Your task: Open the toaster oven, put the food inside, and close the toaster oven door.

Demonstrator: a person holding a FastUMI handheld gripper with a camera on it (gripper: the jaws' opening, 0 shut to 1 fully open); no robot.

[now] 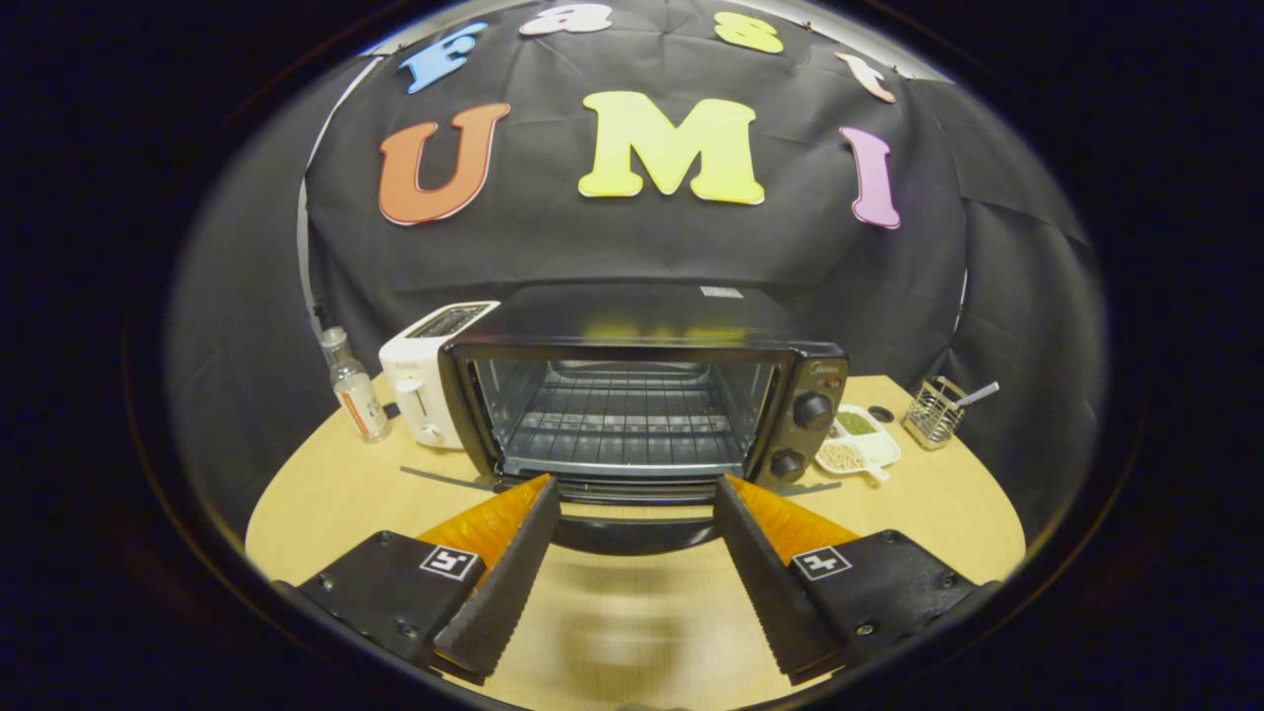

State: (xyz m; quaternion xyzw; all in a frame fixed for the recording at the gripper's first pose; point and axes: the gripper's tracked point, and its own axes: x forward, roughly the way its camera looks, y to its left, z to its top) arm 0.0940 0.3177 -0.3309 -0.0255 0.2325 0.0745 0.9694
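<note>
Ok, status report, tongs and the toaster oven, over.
Tongs open, empty, just short of the toaster oven. Oven door down, rack bare. Nothing between tongs and oven mouth.

The toaster oven [642, 390] is a black box standing upright near the tabletop's [938, 504] far edge, about midway along it. Its door [632, 528] hangs fully open, folded down toward the tabletop's near edge. The cavity shows a bare wire rack [622, 420]. Two black knobs [812, 410] sit stacked on its right front panel.
</note>
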